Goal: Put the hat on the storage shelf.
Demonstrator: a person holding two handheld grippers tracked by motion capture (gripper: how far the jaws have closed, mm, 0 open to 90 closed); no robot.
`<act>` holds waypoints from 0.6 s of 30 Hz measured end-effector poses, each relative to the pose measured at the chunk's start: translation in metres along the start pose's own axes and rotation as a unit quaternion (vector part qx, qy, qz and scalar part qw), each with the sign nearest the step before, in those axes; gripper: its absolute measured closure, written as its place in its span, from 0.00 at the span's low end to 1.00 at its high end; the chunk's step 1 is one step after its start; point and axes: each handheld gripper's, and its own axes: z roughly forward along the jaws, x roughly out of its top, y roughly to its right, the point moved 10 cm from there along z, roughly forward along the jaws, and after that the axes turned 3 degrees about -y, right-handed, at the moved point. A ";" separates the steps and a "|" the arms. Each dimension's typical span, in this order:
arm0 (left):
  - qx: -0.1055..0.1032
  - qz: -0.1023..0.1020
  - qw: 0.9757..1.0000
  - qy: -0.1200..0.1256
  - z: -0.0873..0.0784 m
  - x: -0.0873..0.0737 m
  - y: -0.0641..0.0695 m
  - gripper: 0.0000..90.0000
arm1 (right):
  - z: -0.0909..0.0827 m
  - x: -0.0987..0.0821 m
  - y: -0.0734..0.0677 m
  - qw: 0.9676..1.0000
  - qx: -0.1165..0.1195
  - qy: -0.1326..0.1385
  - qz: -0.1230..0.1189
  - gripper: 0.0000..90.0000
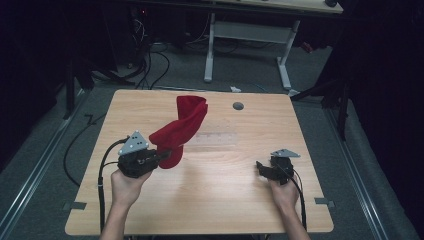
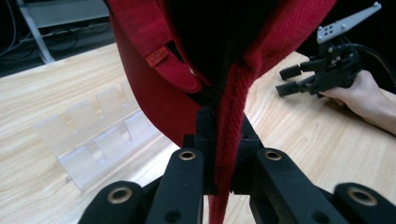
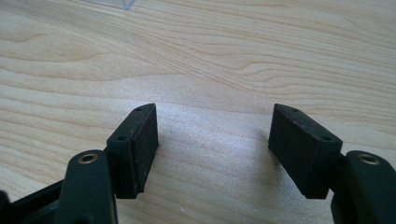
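The left gripper (image 1: 162, 157) fingers (image 2: 208, 140) pinch the red cloth (image 1: 182, 127), lifting it above the clear rack (image 1: 216, 140), while the right gripper (image 1: 261, 167) waits wide open, empty.

Black left claw (image 1: 167, 155) and right claw (image 1: 259, 167), grey plates, black cables.

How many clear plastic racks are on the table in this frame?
1. The clear plastic rack lies on the wooden table near its middle, just right of the red cloth that the left gripper holds up. That cloth may hide part of it.
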 end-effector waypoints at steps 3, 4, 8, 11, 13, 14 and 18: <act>0.003 -0.004 1.000 0.010 0.000 0.007 -0.004 0.94 | 0.000 0.000 0.000 1.000 0.000 0.000 0.000 0.37; 0.005 -0.004 1.000 0.012 0.000 0.009 -0.005 0.94 | 0.000 0.000 0.000 1.000 0.000 0.000 0.000 0.37; 0.012 -0.008 1.000 0.020 0.002 0.016 -0.010 0.94 | 0.000 0.000 0.000 1.000 0.000 0.000 -0.001 0.37; 0.020 -0.005 1.000 0.023 0.005 0.019 -0.013 0.94 | 0.000 0.000 0.000 1.000 0.001 0.000 -0.002 0.37; 0.022 -0.006 0.999 0.030 0.009 0.024 -0.015 0.94 | 0.000 0.000 -0.001 1.000 0.002 0.000 -0.004 0.37; 0.022 -0.006 0.999 0.030 0.009 0.024 -0.015 0.94 | 0.000 0.000 -0.001 1.000 0.002 0.000 -0.004 0.37; 0.025 -0.010 0.999 0.041 0.012 0.033 -0.019 0.94 | 0.000 0.000 -0.001 1.000 0.003 0.000 -0.003 0.37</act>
